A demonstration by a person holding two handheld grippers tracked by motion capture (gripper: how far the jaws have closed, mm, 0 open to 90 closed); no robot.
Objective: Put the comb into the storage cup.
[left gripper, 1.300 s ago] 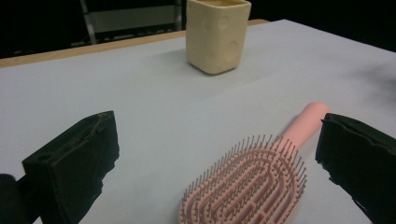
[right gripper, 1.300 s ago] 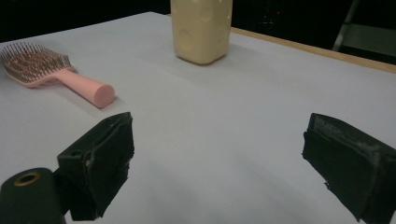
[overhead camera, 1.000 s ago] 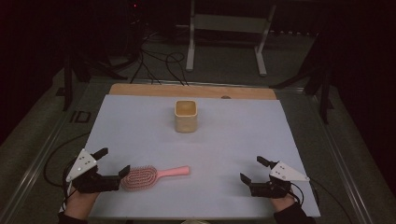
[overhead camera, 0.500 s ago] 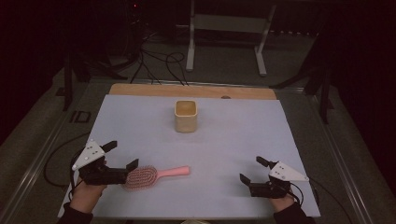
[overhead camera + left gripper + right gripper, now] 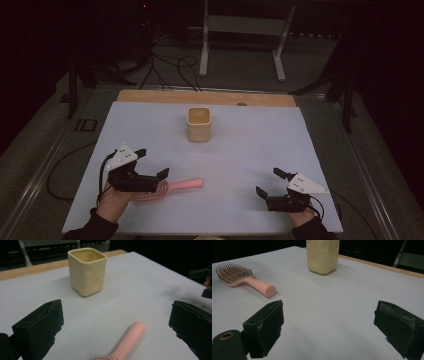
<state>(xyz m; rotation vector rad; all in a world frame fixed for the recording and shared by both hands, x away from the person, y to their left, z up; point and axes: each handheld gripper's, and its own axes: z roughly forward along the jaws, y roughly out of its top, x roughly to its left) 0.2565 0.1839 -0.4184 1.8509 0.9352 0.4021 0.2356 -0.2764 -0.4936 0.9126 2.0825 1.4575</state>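
A pink hairbrush (image 5: 172,187) lies bristles up on the pale mat near its front left, with the handle (image 5: 130,340) pointing right. My left gripper (image 5: 152,162) hovers open over the brush head, and the handle runs out between its jaws (image 5: 115,315). A cream square cup (image 5: 199,124) stands upright at the mat's middle back, beyond the left jaws (image 5: 87,271). My right gripper (image 5: 268,181) rests open at the front right with nothing between its jaws (image 5: 329,312). From there the hairbrush (image 5: 244,281) lies to the left and the cup (image 5: 323,256) ahead.
The pale mat (image 5: 250,150) covers a wooden table whose bare strip (image 5: 150,96) shows at the back. Cables (image 5: 170,65) and a metal stand (image 5: 240,30) sit on the dark floor beyond. Open mat lies between the grippers and around the cup.
My left gripper has moved right and a little forward, from beside the brush head to over it. The brush, the cup and the right gripper have stayed put.
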